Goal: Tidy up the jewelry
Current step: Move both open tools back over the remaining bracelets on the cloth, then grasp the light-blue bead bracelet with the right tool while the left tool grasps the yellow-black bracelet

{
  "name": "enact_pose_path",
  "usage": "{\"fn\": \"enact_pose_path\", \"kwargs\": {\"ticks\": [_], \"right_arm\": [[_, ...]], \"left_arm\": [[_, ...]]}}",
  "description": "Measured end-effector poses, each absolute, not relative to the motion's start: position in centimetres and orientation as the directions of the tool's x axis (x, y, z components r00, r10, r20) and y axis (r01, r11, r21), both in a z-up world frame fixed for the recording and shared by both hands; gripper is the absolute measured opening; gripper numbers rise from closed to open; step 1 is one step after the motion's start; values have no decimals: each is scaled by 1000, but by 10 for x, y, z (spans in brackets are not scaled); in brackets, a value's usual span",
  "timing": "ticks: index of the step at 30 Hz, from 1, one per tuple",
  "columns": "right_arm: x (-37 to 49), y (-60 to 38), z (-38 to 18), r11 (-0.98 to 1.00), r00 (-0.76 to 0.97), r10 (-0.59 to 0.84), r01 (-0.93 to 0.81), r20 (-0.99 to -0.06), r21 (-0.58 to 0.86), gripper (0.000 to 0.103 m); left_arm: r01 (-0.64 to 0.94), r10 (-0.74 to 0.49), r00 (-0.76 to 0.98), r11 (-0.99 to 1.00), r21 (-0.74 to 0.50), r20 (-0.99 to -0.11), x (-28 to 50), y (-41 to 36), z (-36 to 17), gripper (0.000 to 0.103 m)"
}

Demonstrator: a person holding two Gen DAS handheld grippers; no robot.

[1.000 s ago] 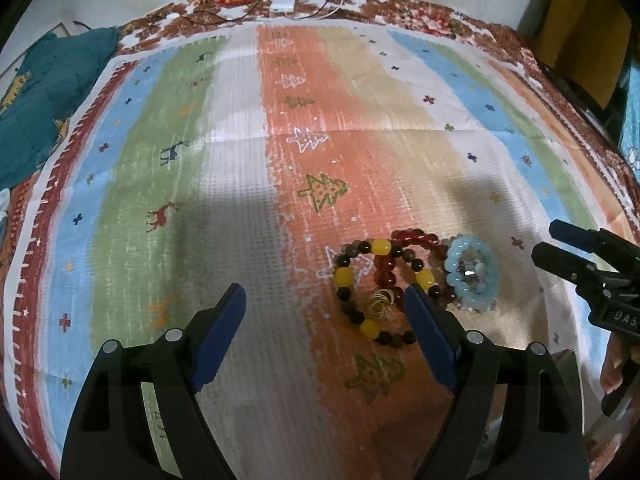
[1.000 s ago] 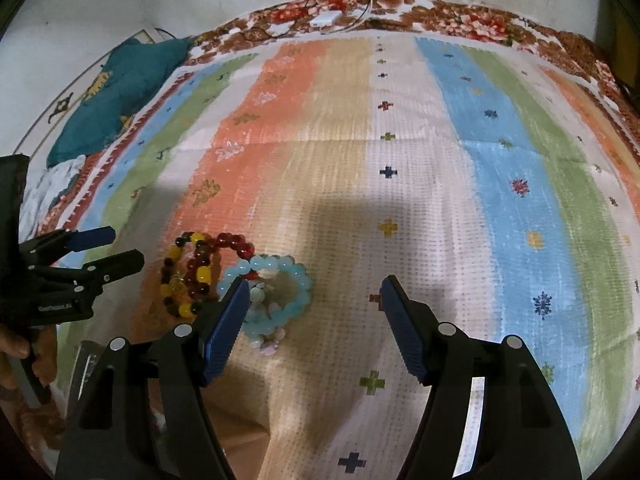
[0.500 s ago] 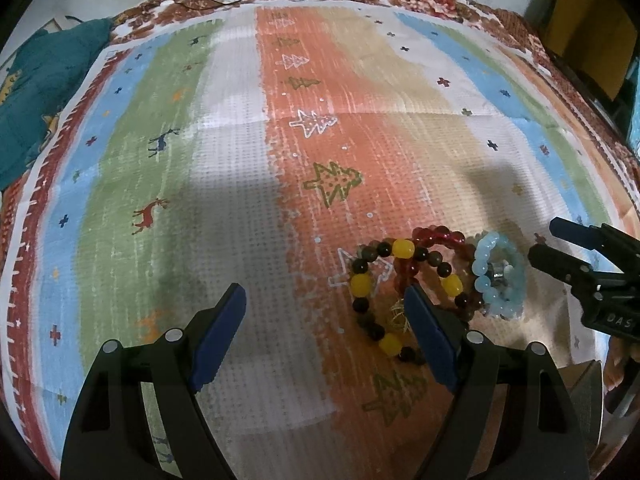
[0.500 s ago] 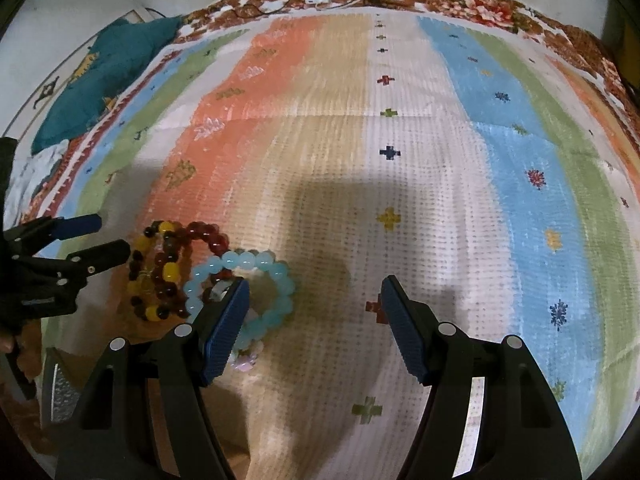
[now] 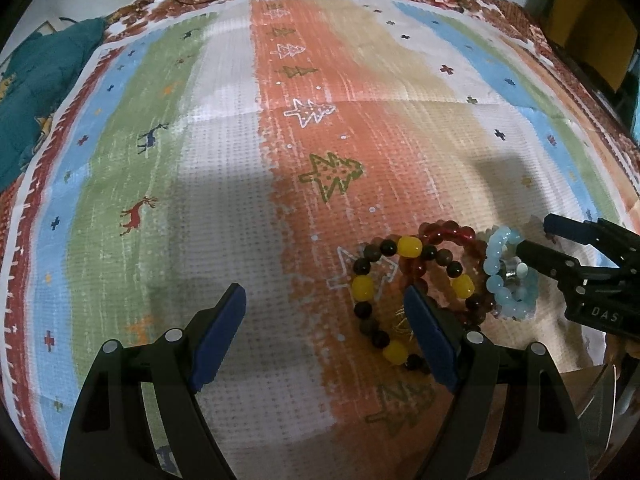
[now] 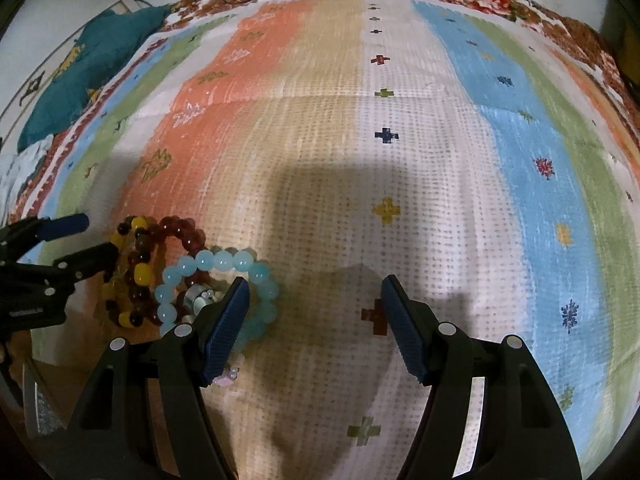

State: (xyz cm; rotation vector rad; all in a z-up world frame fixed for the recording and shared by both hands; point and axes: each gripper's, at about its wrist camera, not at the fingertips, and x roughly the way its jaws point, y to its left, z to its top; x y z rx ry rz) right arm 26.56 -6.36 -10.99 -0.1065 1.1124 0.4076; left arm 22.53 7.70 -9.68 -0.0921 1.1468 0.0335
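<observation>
Left wrist: three bracelets [image 5: 444,280] clustered; two hand-held grippers agape.

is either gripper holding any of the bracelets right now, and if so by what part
Nothing is held. The left gripper and right gripper are both open with empty gaps; the light blue bracelet and the other beaded bracelets lie on the striped cloth.

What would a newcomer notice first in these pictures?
The tangle of bead bracelets on the striped cloth: a yellow-and-dark bracelet, a red bracelet and a pale blue bracelet. Both open grippers hover there, left gripper beside the yellow one, right gripper over the blue one.
</observation>
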Motion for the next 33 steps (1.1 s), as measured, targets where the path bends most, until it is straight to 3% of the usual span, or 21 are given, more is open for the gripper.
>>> {"fn": "enact_pose_path", "kwargs": {"ticks": [10, 12, 16, 20, 22, 23, 33], "right_arm": [[260, -53, -114, 913, 394, 222, -406, -892, 47, 68], [260, -53, -114, 909, 394, 224, -414, -892, 45, 63], [258, -52, -112, 902, 391, 232, -430, -891, 46, 49], [257, -54, -111, 896, 379, 248, -440, -892, 62, 18], [256, -55, -110, 895, 381, 254, -442, -889, 66, 13], [255, -56, -109, 894, 381, 257, -442, -888, 69, 12], [242, -59, -86, 882, 417, 303, -463, -857, 87, 12]], "left_arm": [[-82, 12, 387, 996, -22, -922, 230, 78, -108, 79], [-79, 24, 391, 997, -7, -920, 230, 77, -108, 76], [-71, 22, 400, 997, -7, -916, 228, 77, -107, 57], [-67, 13, 405, 998, -16, -914, 226, 77, -106, 33], [-68, 9, 404, 998, -20, -915, 226, 77, -106, 13], [-71, 6, 403, 997, -25, -915, 226, 78, -106, 11], [-82, -35, 438, 994, -79, -898, 220, 79, -89, 11]]}}
